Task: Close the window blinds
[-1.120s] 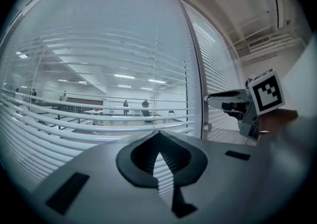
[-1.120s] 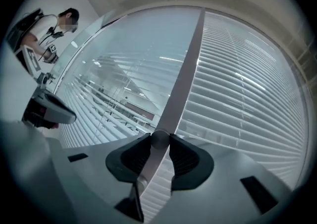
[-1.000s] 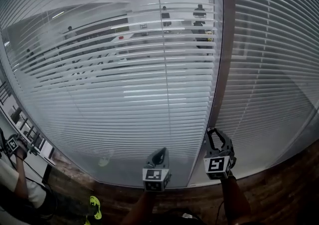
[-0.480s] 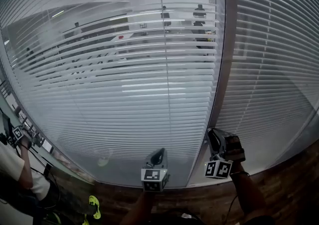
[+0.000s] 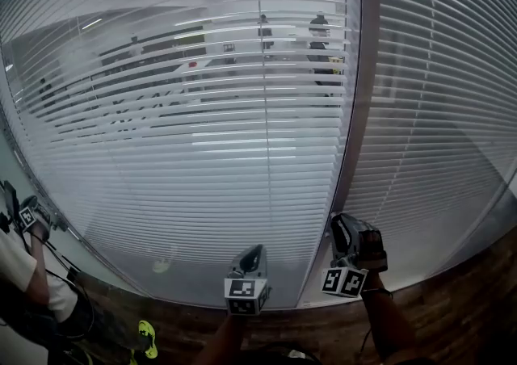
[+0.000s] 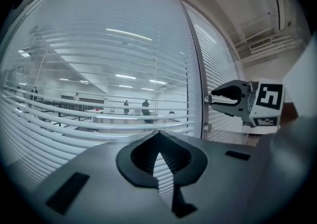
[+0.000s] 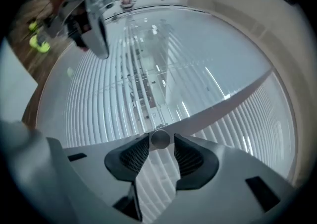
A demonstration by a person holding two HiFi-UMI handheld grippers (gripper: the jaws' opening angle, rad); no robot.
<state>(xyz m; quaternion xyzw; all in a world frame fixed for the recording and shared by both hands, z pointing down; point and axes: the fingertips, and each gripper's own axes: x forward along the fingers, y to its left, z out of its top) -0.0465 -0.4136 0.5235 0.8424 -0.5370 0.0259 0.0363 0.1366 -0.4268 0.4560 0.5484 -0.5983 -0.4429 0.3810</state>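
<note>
Nearest us, the left claw (image 6: pixel 157 134) hangs low with its jaws together on nothing; we judge it is kept clear because the control needs one tool only. The right claw (image 5: pixel 342 226) is rolled on its side against the frame post (image 5: pixel 361 113), probably for twisting. Its jaws are opening, with the small round knob (image 7: pixel 161 139) between their tips and the pads seemingly just off it. Farther out, left of the post, the blinds (image 5: pixel 202 161) show the office between their slats, so we judge closing unfinished.

Glossy white blind slats (image 5: pixel 202 153), smooth metal knob (image 7: pixel 160 139), wood-grain floor (image 5: pixel 460 307).
</note>
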